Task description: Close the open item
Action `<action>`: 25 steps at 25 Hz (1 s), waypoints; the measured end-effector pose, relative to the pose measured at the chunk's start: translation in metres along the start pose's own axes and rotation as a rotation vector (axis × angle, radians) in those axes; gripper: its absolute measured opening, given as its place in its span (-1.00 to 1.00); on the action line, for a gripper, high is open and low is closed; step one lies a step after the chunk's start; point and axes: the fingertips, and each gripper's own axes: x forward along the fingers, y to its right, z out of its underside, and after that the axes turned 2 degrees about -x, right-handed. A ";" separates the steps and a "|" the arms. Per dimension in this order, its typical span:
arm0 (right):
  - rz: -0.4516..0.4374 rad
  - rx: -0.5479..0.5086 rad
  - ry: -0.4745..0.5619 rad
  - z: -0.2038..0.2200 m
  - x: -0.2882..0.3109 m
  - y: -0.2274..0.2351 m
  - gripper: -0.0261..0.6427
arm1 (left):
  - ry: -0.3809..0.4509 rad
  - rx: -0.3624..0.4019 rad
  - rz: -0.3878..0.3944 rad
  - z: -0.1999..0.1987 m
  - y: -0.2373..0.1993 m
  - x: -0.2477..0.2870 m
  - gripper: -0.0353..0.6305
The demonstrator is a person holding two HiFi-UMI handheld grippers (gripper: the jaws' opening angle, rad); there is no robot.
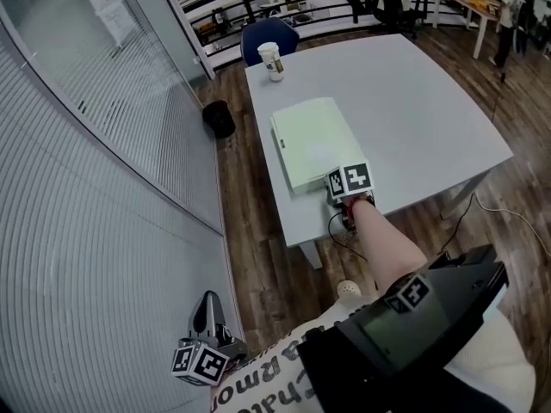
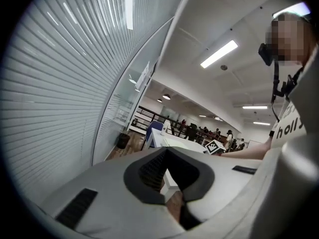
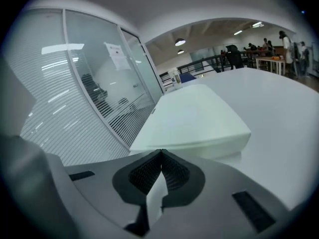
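A pale green flat case (image 1: 314, 140) lies on the white table (image 1: 422, 101) with its lid down. My right gripper (image 1: 336, 193) is at the case's near edge, mostly hidden under its marker cube. In the right gripper view its jaws meet, shut on nothing (image 3: 160, 152), just before the near edge of the case (image 3: 194, 118); I cannot tell whether they touch it. My left gripper (image 1: 207, 303) hangs low at the left over the wooden floor, far from the table. In the left gripper view it is shut (image 2: 167, 151) and empty.
A paper cup (image 1: 272, 61) stands at the table's far left corner, with a blue chair (image 1: 261, 34) behind it. A black bin (image 1: 219, 119) sits on the floor beside the glass wall (image 1: 103, 144) at the left. A cable hangs below the table's near edge.
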 end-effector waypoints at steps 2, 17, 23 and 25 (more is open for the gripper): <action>-0.037 0.045 -0.014 0.033 -0.013 -0.006 -0.93 | -0.007 0.005 0.035 0.002 0.006 -0.005 -0.89; -0.427 0.257 0.095 0.150 -0.157 -0.078 -0.93 | -0.154 0.022 0.341 0.056 0.074 0.022 -0.89; -0.368 0.126 0.197 0.117 -0.199 -0.044 -0.93 | -0.146 0.045 0.382 0.068 0.114 0.038 -0.89; -0.327 0.035 0.197 0.111 -0.210 -0.030 -0.93 | -0.172 0.053 0.362 0.078 0.124 0.042 -0.89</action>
